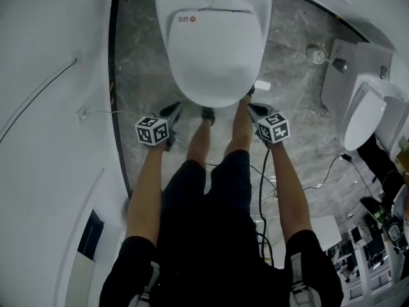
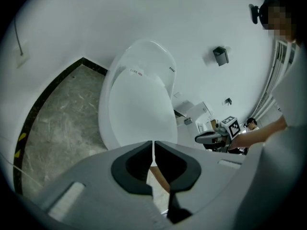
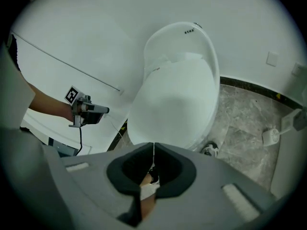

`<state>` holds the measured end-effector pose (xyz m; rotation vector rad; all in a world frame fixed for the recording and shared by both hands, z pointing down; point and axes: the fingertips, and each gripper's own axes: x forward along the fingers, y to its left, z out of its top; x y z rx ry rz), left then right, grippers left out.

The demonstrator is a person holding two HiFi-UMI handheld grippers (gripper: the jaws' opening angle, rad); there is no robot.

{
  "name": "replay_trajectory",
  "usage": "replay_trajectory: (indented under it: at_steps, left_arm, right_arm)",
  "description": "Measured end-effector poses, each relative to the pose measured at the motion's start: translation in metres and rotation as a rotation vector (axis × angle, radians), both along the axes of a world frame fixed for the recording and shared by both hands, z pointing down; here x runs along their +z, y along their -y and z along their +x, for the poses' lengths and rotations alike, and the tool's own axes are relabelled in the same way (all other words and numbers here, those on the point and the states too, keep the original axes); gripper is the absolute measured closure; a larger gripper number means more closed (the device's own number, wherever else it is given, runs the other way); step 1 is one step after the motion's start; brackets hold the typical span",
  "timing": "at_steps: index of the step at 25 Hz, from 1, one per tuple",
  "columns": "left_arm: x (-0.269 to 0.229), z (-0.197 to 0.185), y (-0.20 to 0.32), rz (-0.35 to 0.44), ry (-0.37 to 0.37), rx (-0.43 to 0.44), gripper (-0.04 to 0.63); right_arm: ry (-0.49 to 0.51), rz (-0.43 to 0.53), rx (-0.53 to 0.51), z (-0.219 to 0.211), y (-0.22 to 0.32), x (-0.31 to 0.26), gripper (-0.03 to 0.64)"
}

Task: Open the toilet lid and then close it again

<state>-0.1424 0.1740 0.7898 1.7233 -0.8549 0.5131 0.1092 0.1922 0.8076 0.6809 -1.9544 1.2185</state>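
Lid [image 1: 214,56] between left tongs [image 1: 174,110], right tongs [image 1: 254,109]

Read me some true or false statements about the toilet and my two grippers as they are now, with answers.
1. The lid is down. True.
2. The left gripper and right gripper sit either side of the lid's front end. True.
3. The left gripper's jaws are wide open. False: they are together, with nothing between them.
4. The right gripper grips the lid. False: it is shut on nothing, clear of the lid.
5. A second toilet stands off to the right. True.
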Motion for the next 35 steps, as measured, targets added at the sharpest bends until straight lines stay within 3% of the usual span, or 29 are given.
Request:
replay_trajectory:
  at_steps: [4, 7, 10, 15, 27, 31, 35]
  left_arm:
    - [0.033, -0.005, -0.008, -0.031, -0.001, -0.002, 0.571]
    - [0.057, -0.005, -0.015, -0.069, -0.016, -0.018, 0.567]
    - [0.08, -0.004, -0.02, -0.104, -0.017, -0.02, 0.469]
    - [0.102, 0.003, -0.017, -0.119, -0.026, -0.047, 0.431]
    - [0.123, 0.013, -0.001, -0.162, -0.025, -0.135, 0.38]
    - [0.116, 0.013, -0.003, -0.17, -0.055, -0.18, 0.38]
    - [0.11, 0.013, -0.004, -0.177, -0.058, -0.169, 0.38]
  right_arm:
    - [-0.029, -0.015, 0.016, 0.002, -0.004, 0.036, 0.59]
    - [-0.041, -0.035, 0.039, 0.004, -0.005, 0.062, 0.537]
    - [-0.036, -0.052, 0.11, 0.007, -0.001, 0.081, 0.501]
    - [0.001, -0.097, 0.254, 0.014, 0.008, 0.105, 0.429]
    - [0.088, -0.141, 0.325, 0.002, 0.018, 0.108, 0.396]
    - [0.1, -0.166, 0.358, 0.001, 0.018, 0.103, 0.394]
    - [0.111, -0.168, 0.365, -0.002, 0.015, 0.094, 0.396]
